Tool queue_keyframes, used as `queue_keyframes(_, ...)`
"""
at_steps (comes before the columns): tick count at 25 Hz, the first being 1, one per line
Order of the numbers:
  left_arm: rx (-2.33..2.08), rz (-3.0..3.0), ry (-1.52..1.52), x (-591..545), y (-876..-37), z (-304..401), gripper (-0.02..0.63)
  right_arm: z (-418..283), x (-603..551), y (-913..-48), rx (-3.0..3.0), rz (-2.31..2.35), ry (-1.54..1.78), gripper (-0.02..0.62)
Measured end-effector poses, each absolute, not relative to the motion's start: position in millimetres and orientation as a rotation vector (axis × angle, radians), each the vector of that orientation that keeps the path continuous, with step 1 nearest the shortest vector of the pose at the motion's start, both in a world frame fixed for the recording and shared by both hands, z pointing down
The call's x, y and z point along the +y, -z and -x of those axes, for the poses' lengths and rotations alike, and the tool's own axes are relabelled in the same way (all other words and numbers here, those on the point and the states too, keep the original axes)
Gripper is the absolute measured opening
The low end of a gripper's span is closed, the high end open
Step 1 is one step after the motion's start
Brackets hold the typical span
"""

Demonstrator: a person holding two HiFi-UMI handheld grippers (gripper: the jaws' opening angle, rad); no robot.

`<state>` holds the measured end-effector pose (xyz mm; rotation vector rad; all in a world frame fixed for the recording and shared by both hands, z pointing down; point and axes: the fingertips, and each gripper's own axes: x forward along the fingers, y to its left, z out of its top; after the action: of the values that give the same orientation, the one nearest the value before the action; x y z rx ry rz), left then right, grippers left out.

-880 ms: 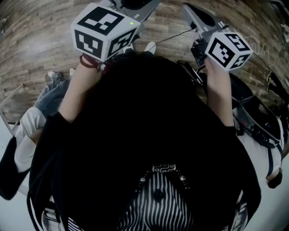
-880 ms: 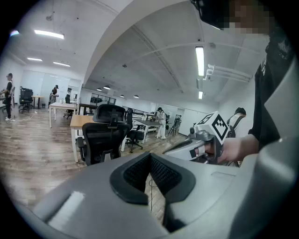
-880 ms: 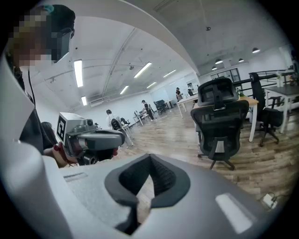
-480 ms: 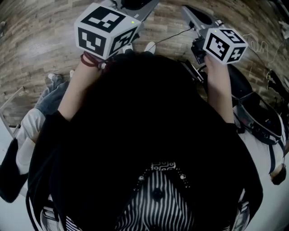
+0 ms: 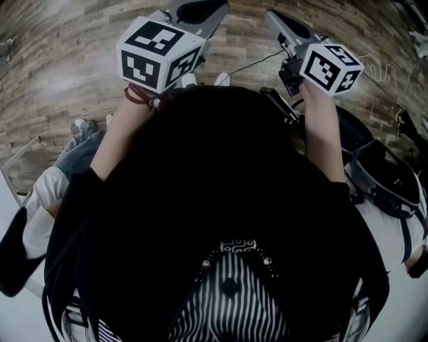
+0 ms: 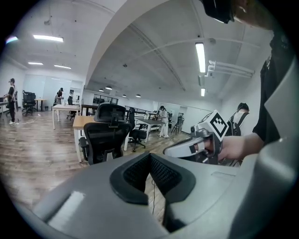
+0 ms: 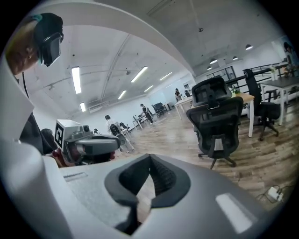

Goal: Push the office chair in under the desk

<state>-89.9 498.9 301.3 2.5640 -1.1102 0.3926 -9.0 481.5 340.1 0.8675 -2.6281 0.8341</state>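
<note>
The black office chair [image 6: 106, 135] stands some way ahead on the wood floor, in front of a wooden-topped desk [image 6: 83, 121]. It shows again in the right gripper view as the chair [image 7: 216, 122] beside the desk [image 7: 246, 99]. Both grippers are held up side by side, well short of the chair. My left gripper [image 6: 150, 161] is shut with nothing between its pads. My right gripper [image 7: 149, 161] is shut and empty too. In the head view the left gripper [image 5: 212, 8] and right gripper [image 5: 275, 18] point forward over the floor, and the chair is not seen there.
More desks and chairs [image 6: 138, 133] and several people stand far back in the open office. A cable and power strip [image 7: 273, 193] lie on the floor. Black bags [image 5: 381, 177] sit at my right, and someone's legs [image 5: 73, 150] at my left.
Both grippers have drifted slightly forward and upward in the head view. Their jaws stay shut.
</note>
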Motion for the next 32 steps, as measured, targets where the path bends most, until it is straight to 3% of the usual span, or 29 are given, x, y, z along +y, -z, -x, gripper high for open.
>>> queue_keyframes(10, -1.106, -2.531, -0.426, 499, -317, 72, 0.000, -1, 480, -361, -2.642, -0.808, -0.929, 0.000)
queue_keyframes(22, -1.092, -2.517, -0.483, 489, -330, 2, 0.000, -65, 466, -387, -2.651, -0.753, -1.027, 0.000)
queue_keyframes(32, -1.124, -2.517, -0.488, 479, -323, -6, 0.000, -79, 457, -385, -2.681, -0.756, -1.108, 0.000)
